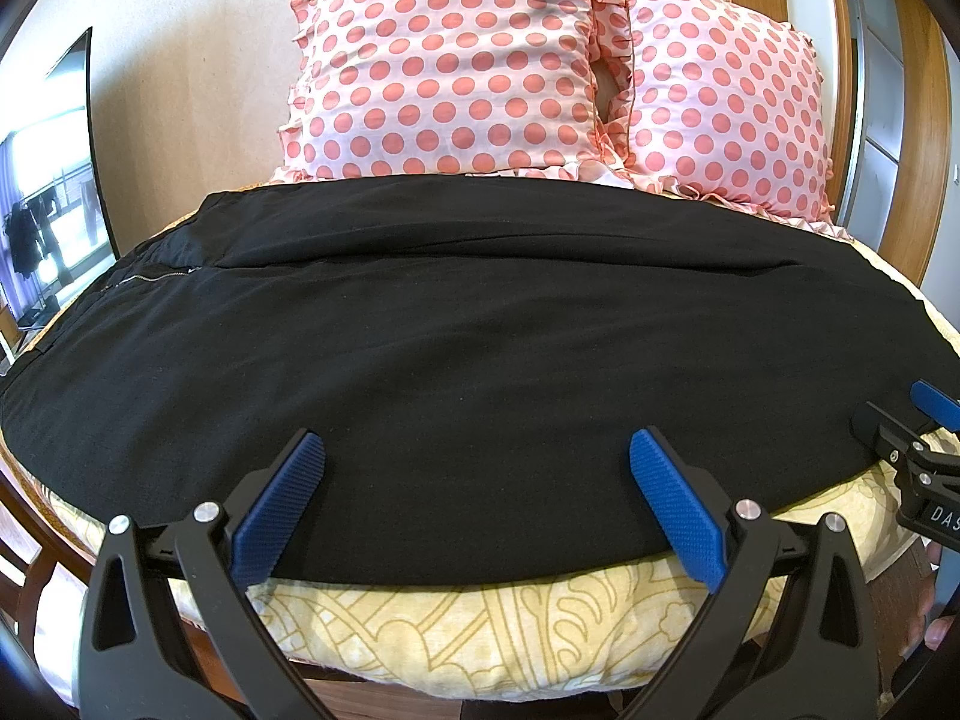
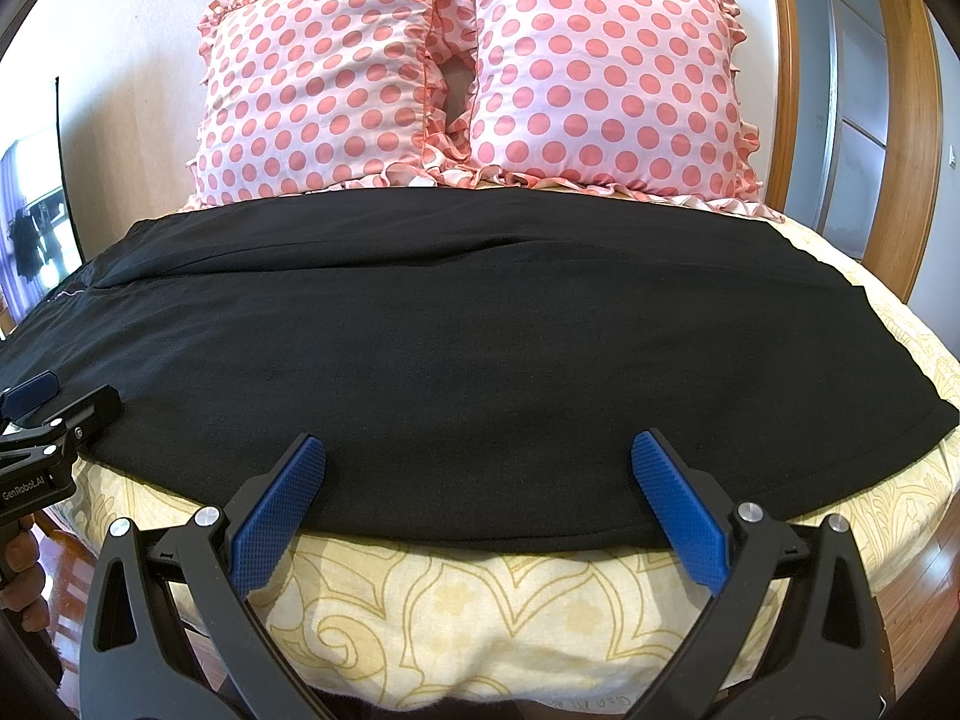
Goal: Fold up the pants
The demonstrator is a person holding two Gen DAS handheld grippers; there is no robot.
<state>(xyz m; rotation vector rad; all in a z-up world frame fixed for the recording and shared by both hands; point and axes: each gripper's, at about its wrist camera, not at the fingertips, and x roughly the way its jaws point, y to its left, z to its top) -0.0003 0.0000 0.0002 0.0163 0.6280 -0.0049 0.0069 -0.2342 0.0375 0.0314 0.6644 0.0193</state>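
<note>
Black pants lie flat across the bed, waistband and zipper at the left, leg hems at the right; they also fill the right wrist view. My left gripper is open, its blue pads hovering over the pants' near edge. My right gripper is open over the near edge too, further right. The right gripper shows at the right edge of the left wrist view; the left gripper shows at the left edge of the right wrist view. Neither holds cloth.
Two pink polka-dot pillows stand behind the pants. The yellow patterned bedspread shows below the near edge. A wooden frame is at the right, a mirror at the left.
</note>
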